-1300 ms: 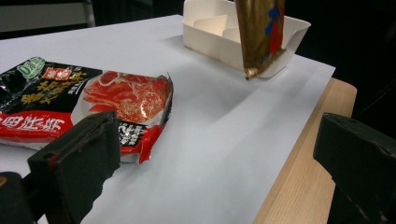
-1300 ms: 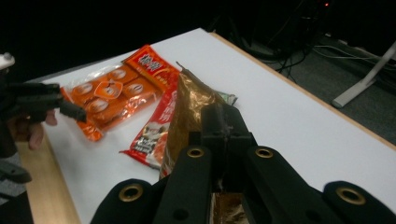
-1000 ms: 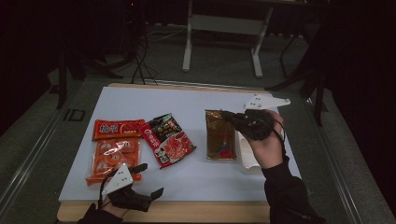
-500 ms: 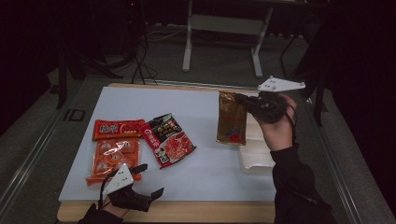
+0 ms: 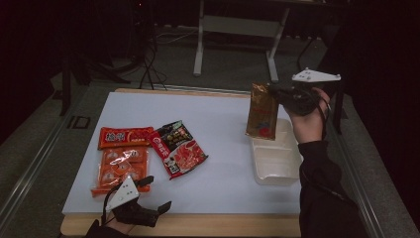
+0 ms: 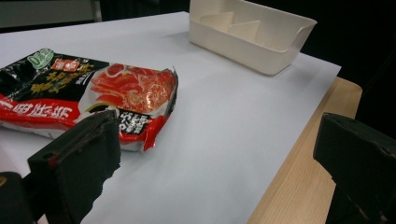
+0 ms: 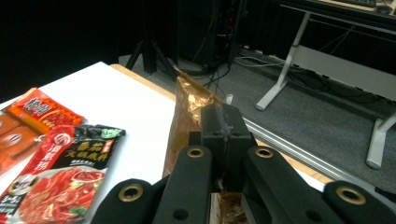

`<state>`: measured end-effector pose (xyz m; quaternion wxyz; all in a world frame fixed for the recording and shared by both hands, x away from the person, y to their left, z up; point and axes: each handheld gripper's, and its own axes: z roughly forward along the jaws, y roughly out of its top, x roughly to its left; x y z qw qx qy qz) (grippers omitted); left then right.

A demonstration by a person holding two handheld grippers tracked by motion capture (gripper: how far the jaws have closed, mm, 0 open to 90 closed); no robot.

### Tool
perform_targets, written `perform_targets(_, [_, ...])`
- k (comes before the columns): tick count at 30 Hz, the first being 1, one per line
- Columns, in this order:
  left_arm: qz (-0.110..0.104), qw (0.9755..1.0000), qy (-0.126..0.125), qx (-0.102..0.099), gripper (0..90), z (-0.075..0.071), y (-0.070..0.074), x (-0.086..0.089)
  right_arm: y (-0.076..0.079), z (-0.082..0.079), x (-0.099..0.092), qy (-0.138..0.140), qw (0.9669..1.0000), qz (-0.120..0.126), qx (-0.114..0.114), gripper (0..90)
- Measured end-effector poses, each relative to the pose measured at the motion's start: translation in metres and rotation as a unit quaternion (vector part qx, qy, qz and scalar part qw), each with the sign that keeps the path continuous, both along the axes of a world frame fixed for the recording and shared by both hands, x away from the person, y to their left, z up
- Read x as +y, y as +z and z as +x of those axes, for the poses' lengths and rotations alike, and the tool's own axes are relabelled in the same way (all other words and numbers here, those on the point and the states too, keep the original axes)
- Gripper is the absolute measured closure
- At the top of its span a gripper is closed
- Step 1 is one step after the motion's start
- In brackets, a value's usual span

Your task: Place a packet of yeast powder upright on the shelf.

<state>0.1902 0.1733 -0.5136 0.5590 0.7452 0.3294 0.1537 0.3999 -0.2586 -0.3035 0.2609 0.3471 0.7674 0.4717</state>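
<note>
My right gripper [image 5: 275,92] is shut on the top edge of a gold-brown packet [image 5: 262,111], which hangs upright in the air over the far end of the white tray [image 5: 289,171]. In the right gripper view the packet [image 7: 187,112] rises just beyond the closed jaws of the right gripper [image 7: 223,122]. My left gripper [image 5: 156,194] rests open at the table's near left edge, with nothing between its jaws. A black-and-red packet [image 5: 177,148] lies on the white mat just beyond it, and the same black-and-red packet [image 6: 88,95] sits past the left jaw.
Two orange-red packets [image 5: 124,137] [image 5: 120,167] lie at the mat's left side. The white divided tray [image 6: 254,35] stands at the right. A wooden table edge [image 5: 208,223] runs along the front. Desk legs [image 5: 199,39] and cables stand on the floor behind.
The right gripper has lifted the gold-brown packet off the mat and carried it up and to the right, over the tray. The left gripper has not moved.
</note>
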Motion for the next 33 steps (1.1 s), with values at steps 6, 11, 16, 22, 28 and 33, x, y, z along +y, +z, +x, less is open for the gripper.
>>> perform_targets(6, [-0.002, 0.9999, 0.01, 0.002, 1.3, -0.004, 0.0, 0.004, -0.004, 0.017, -0.012, -0.015, 0.9999, 0.001, 0.002, 90.0])
perform_targets(11, [-0.001, 0.9999, 0.013, 0.002, 1.3, -0.005, -0.001, 0.005, -0.007, 0.028, -0.021, -0.025, 0.9997, 0.0, 0.0, 90.0])
perform_targets(16, [-0.002, 0.9999, 0.015, 0.003, 1.3, -0.007, -0.001, 0.006, -0.014, 0.04, -0.031, -0.034, 0.9994, 0.005, 0.006, 90.0])
perform_targets(22, [-0.001, 0.9999, 0.015, 0.006, 1.3, -0.007, -0.001, 0.006, -0.027, 0.054, -0.04, -0.045, 0.9989, 0.008, 0.006, 90.0])
perform_targets(28, [-0.001, 0.9999, 0.016, 0.005, 1.3, -0.008, -0.001, 0.006, -0.038, 0.067, -0.044, -0.047, 0.9988, 0.007, 0.011, 90.0])
perform_targets(33, [-0.001, 0.9998, 0.017, 0.007, 1.3, -0.007, -0.001, 0.007, -0.047, 0.072, -0.045, -0.038, 0.9993, 0.0, 0.005, 90.0])
